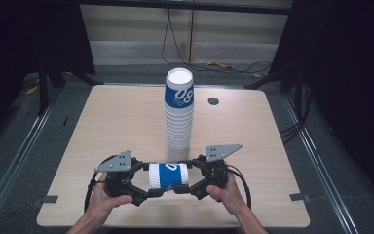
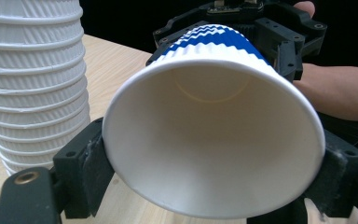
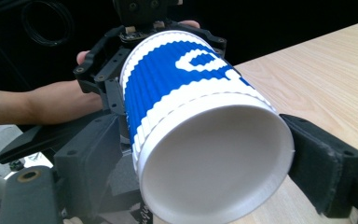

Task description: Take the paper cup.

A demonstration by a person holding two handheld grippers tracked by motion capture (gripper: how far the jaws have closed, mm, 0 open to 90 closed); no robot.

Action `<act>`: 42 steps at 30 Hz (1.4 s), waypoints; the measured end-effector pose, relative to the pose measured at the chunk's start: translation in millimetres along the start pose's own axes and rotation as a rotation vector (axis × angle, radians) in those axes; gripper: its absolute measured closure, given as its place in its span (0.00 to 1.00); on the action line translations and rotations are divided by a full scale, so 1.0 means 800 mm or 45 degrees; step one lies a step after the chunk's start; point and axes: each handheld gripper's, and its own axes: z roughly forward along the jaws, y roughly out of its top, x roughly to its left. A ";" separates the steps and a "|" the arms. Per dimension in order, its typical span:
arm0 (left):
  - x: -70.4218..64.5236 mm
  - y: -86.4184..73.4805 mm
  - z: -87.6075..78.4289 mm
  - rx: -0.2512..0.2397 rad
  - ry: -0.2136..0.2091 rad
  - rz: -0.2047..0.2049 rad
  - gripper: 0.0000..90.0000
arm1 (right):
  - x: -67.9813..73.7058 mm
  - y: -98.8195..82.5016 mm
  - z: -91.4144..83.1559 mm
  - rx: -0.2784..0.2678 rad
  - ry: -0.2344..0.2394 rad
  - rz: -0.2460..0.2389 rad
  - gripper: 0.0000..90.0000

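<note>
High view: near the table's [image 1: 102, 126] front edge, left gripper [image 1: 152, 191] and right gripper [image 1: 181, 187] clamp opposite ends of one cup [image 1: 168, 176], apparently for handover.

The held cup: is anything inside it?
Nothing: the left gripper view looks into the open mouth of the held cup, and shows a bare white wall down to the bottom. The left tool grips its rim, the right tool its base.
</note>
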 end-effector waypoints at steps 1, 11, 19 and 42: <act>0.000 0.000 0.000 -0.002 -0.008 -0.003 0.17 | 0.000 0.000 0.000 0.001 -0.004 0.001 0.16; 0.005 0.001 -0.009 -0.001 0.058 -0.012 0.17 | -0.003 -0.001 -0.003 0.025 -0.051 0.002 0.15; 0.009 0.001 -0.016 0.017 0.100 -0.043 0.17 | -0.005 -0.002 -0.012 0.026 -0.098 0.006 0.16; 0.025 0.013 -0.043 0.123 0.207 -0.159 0.17 | -0.002 -0.023 -0.051 0.056 -0.242 0.047 0.17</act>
